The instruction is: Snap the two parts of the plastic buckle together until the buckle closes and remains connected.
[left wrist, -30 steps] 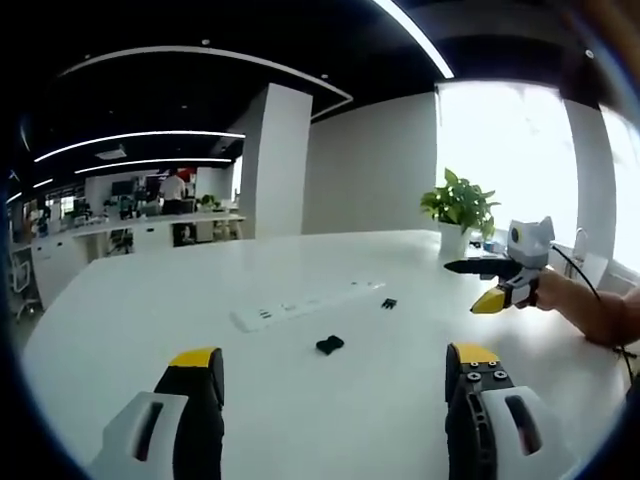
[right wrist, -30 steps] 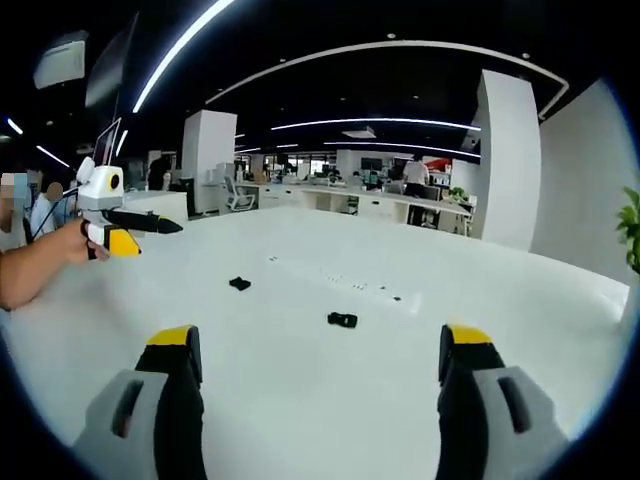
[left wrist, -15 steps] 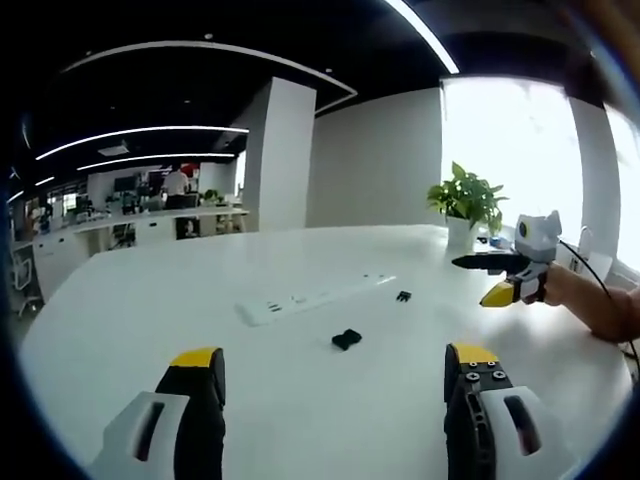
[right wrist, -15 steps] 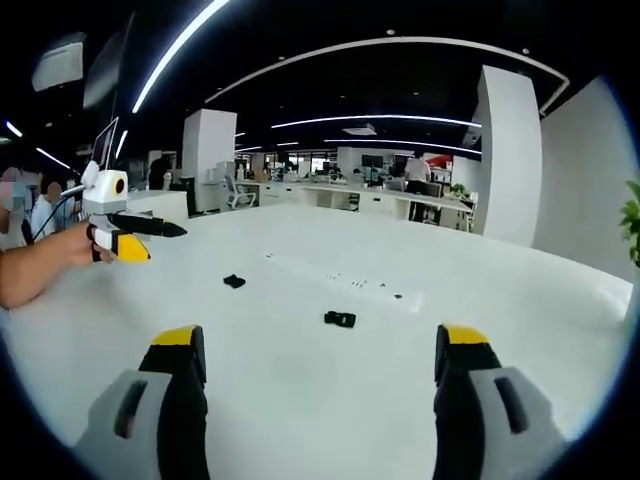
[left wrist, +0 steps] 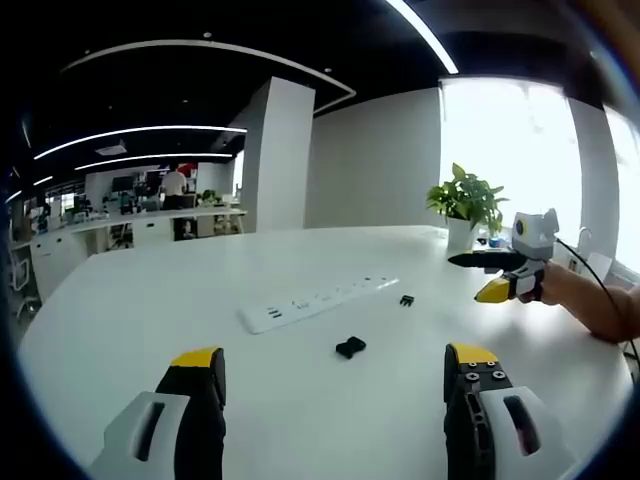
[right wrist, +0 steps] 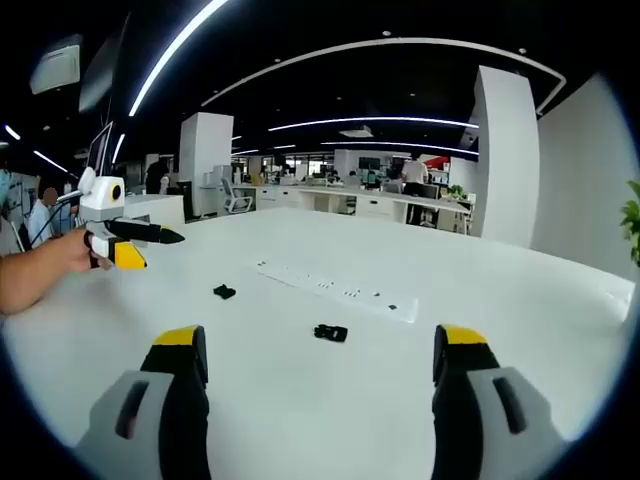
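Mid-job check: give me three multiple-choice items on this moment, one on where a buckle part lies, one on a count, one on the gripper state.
1. The nearer buckle part lies:
A. on the table
B. in the left gripper
C. on the power strip

2. Black buckle parts on the table:
A. one
B. two
C. three

3. The left gripper is:
A. shut on a part
B. open
C. shut, holding nothing

Key: 1 A, it rests on the white top near the power strip; 2 B, with the farther buckle part; 3 B, its jaws stand wide apart, as do the right gripper jaws.
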Available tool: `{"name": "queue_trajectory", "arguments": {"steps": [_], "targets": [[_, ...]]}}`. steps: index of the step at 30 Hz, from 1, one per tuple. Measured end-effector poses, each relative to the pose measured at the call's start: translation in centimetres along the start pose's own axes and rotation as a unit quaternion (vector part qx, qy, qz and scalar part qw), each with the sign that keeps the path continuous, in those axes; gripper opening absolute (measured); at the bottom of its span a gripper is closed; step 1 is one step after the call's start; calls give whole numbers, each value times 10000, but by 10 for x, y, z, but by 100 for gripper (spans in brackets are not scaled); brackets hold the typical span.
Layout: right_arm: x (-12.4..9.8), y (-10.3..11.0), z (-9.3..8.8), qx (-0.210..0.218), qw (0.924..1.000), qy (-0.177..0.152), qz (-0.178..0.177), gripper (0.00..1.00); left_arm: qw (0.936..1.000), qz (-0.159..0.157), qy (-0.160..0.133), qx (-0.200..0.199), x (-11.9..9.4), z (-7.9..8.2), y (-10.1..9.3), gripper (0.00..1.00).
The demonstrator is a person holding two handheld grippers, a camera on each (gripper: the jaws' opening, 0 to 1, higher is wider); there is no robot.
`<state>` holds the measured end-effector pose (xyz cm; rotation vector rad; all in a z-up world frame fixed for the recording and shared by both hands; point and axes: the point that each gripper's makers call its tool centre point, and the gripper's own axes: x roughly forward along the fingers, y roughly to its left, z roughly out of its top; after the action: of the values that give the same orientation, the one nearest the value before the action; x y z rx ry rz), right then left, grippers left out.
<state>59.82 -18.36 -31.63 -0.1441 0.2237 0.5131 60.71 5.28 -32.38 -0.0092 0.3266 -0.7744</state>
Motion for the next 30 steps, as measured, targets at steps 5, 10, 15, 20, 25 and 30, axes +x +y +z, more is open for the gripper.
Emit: {"name": "queue_trajectory", "arguments": {"steps": [5, 10, 15, 20, 25, 30], "targets": [[1, -5, -10, -14, 9999, 116, 6, 93, 10000, -12, 82, -30, 3, -8, 4, 92], [7, -4, -13, 17, 9999, 145, 28, 90, 9997, 19, 243, 46, 7, -18, 6, 91], [9, -1, -15, 41, 9997, 210, 66, 90, 9997, 33, 237, 57, 6, -17, 6, 91], [23, -11, 1, 140, 9999, 52, 27, 90, 9999, -51, 107, -74, 21, 4, 13, 91], [27, -14, -2, 127, 9998, 88, 90, 91, 9996, 10, 254, 115, 27, -7, 16, 92], [28, -16, -12, 107, 9996, 228, 117, 93, 9992, -45, 392, 48, 36, -19, 17, 92]]}}
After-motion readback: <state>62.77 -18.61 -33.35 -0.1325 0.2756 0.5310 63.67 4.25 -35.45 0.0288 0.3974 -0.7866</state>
